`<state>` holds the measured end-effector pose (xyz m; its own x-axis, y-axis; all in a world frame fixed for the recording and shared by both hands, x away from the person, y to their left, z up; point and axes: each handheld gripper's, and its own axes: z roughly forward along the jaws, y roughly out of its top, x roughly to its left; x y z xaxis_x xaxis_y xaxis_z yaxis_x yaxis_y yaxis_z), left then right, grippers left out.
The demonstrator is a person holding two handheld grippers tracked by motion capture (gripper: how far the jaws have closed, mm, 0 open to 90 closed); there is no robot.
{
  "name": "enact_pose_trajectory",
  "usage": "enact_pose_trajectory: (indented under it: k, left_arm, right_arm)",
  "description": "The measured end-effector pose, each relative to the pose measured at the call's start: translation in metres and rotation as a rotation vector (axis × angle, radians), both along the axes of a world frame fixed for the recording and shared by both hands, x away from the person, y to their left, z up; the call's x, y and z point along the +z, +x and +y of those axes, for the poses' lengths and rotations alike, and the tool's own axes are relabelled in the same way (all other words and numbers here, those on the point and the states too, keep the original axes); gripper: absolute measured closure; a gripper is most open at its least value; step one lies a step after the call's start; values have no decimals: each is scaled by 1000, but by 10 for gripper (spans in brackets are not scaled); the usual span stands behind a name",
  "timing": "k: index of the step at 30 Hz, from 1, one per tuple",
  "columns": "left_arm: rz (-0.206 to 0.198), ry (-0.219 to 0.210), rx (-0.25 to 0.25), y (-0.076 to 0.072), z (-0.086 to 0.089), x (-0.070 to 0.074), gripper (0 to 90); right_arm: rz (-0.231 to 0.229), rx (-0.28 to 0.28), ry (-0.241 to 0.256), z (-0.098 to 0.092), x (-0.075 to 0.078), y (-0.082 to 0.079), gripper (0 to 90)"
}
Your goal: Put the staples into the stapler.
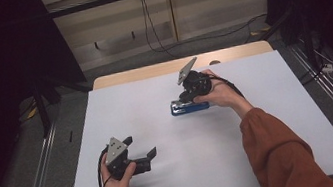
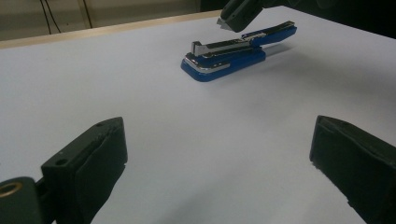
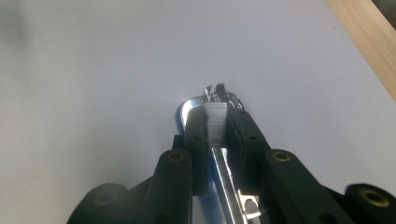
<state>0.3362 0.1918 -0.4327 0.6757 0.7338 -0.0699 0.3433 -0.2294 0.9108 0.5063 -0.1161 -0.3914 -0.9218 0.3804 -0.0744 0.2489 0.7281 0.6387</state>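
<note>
The blue stapler (image 1: 190, 106) lies on the white tabletop (image 1: 272, 132), a little past its middle toward the far edge, and the right gripper (image 1: 190, 97) comes down on it from above. In the right gripper view the two black jaws stand close on either side of the stapler's (image 3: 215, 122) metal top arm, clamped on it, with the chrome nose showing just beyond their tips. The left gripper (image 1: 144, 152) rests near the person's edge of the tabletop, well apart from the stapler; in the left gripper view its jaws are wide apart with nothing between them, and the stapler (image 2: 236, 53) lies far ahead between their lines.

The stapler has a blue base with a chrome plate at the front end, and a silvery magazine arm (lifted slightly off the base at the nose). Its blue top cover runs back under the right gripper's (image 2: 239, 14) tip.
</note>
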Motion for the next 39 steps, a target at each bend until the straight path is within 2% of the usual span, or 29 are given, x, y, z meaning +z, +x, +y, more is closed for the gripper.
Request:
enact_pose_trajectory:
  k: [8, 15, 23, 34, 39]
  left_arm:
    - [-3, -11, -1, -1, 0, 1, 41]
    - [-7, -6, -10, -1, 0, 1, 41]
    - [-5, -7, -10, -1, 0, 1, 41]
    - [0, -12, -6, -1, 0, 1, 41]
    - [0, -11, -8, -1, 0, 1, 41]
  right_arm:
    - [7, 14, 6, 10, -6, 10, 793]
    - [4, 30, -10, 15, -11, 16, 793]
    - [-2, 31, -12, 13, -14, 19, 793]
    - [-7, 80, -46, 13, -16, 20, 793]
    - [-3, 80, -34, 12, -15, 21, 793]
